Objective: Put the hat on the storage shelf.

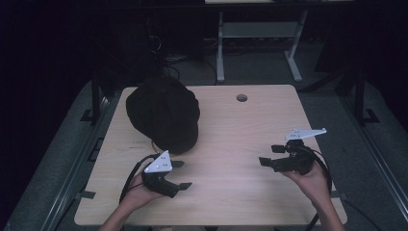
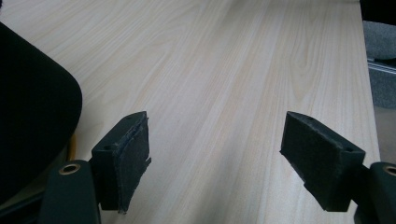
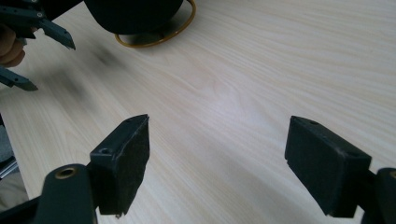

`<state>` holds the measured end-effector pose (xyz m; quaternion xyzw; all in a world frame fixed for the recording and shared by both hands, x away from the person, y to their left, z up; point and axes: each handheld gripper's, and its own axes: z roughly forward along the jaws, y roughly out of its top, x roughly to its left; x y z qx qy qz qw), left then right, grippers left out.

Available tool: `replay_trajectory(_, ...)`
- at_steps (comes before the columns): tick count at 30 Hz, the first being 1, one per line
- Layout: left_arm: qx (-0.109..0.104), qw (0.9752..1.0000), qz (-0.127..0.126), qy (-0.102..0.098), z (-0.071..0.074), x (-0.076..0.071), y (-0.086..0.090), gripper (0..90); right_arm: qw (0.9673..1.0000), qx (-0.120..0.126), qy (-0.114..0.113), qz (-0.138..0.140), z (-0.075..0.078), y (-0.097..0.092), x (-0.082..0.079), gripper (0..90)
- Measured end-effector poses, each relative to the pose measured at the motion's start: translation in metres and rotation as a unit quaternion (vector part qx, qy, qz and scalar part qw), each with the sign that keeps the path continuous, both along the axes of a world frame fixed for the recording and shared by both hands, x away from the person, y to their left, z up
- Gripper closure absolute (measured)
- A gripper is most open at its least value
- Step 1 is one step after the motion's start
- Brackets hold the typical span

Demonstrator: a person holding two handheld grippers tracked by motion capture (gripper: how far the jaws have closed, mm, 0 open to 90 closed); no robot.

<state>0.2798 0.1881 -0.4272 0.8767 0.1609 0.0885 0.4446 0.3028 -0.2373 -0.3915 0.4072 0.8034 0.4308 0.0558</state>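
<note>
A black cap (image 1: 163, 113) lies on the light wooden table (image 1: 231, 130) at its far left, resting on a thin yellow ring (image 3: 161, 38). My left gripper (image 1: 182, 174) is held just in front of the cap, open, with bare wood between its jaws. In the left gripper view the cap (image 2: 32, 107) fills the left edge, beside the left jaw. My right gripper (image 1: 270, 155) hovers open near the table's right side, pointing left. In the right gripper view the cap (image 3: 133, 14) sits at the top, with the left gripper (image 3: 42, 56) at upper left.
A round cable hole (image 1: 242, 97) is in the table's far edge. A white desk frame (image 1: 255, 33) stands behind on the grey floor. Dark metal rails (image 1: 380, 159) run along both sides of the table.
</note>
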Motion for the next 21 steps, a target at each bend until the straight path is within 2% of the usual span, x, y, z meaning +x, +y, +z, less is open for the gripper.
replay_trajectory(21,0.000,1.0000,0.004,0.001,-0.002,0.001,0.001,23.2,0.9998,0.012,0.010,-0.015,-0.026,-0.022,-0.030,21.2)
